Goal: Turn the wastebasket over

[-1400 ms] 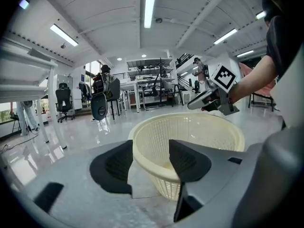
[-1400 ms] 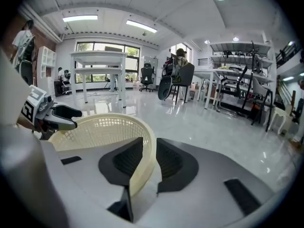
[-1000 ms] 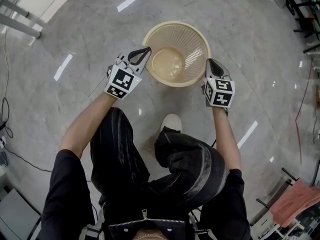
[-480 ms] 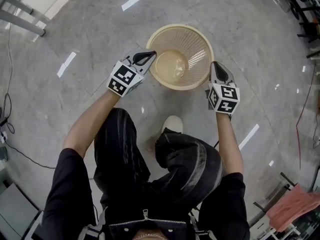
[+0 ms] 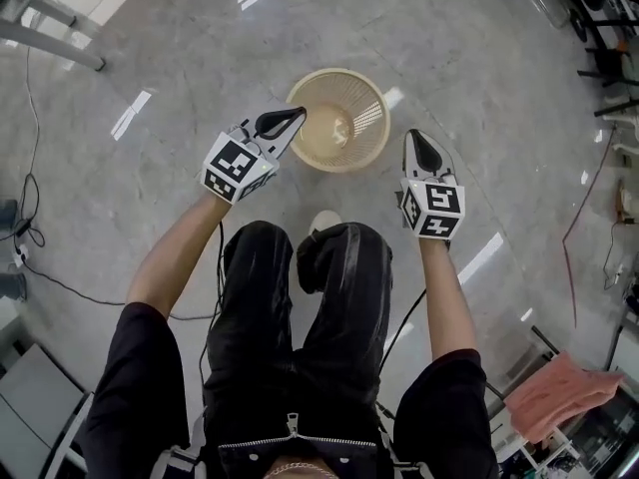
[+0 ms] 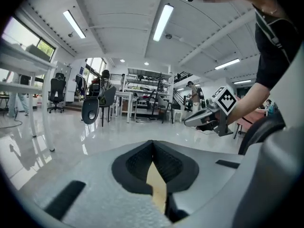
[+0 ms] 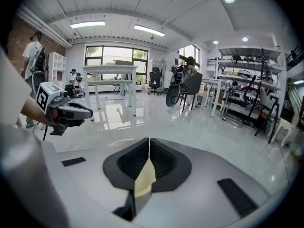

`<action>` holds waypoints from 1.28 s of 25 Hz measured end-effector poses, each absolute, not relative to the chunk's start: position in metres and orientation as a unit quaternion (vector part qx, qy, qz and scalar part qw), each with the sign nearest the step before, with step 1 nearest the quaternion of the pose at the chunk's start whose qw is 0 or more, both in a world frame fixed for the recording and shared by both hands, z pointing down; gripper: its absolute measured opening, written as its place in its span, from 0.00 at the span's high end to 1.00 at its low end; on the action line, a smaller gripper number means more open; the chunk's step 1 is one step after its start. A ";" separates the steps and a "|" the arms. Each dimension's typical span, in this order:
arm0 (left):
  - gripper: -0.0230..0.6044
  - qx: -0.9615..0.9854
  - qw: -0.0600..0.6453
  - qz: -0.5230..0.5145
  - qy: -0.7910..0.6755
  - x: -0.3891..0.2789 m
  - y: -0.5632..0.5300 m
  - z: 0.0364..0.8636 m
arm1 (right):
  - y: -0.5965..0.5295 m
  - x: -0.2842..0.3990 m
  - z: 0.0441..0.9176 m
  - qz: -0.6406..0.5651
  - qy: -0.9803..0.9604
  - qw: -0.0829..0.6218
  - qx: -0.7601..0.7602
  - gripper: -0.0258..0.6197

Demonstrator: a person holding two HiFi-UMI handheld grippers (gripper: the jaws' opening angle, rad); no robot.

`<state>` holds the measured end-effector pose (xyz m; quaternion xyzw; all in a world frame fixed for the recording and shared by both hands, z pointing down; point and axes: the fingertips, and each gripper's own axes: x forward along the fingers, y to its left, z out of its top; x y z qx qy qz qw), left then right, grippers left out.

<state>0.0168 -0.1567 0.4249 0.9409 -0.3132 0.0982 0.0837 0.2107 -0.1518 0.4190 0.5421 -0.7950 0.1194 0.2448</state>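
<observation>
The wastebasket point(image 5: 337, 120), a beige plastic mesh one, stands upright on the grey floor with its mouth up. My left gripper point(image 5: 297, 114) hangs above its left rim, jaws shut and empty. My right gripper point(image 5: 414, 135) hangs to the right of the basket, apart from it, also shut and empty. In the left gripper view the left gripper point(image 6: 152, 144) has its pads together, and a sliver of the beige wastebasket point(image 6: 157, 189) shows below them. The right gripper view shows the same for the right gripper point(image 7: 149, 141), with the wastebasket point(image 7: 142, 180) far beneath.
The person's black-trousered legs and a white shoe point(image 5: 321, 221) stand just behind the basket. A cable point(image 5: 35, 230) lies at the left and table legs point(image 5: 50, 40) at the top left. A pink cloth point(image 5: 559, 395) lies at the bottom right. Desks and chairs point(image 7: 183, 91) stand far across the room.
Both grippers have risen away from the basket, staying shut. The person has straightened up, so the basket looks smaller. The basket has stayed upright on the floor.
</observation>
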 end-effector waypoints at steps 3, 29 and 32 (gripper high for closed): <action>0.96 0.939 0.094 0.102 -0.315 0.022 -0.134 0.347 | -0.132 0.199 0.336 0.125 -0.798 0.247 0.536 0.94; 0.96 0.911 0.109 0.068 -0.392 -0.043 0.067 -0.129 | 0.090 0.145 -0.145 0.134 -0.755 0.115 0.632 0.94; 0.96 0.918 0.091 0.080 -0.377 -0.041 0.076 -0.138 | 0.108 0.135 -0.157 0.123 -0.756 0.111 0.633 0.94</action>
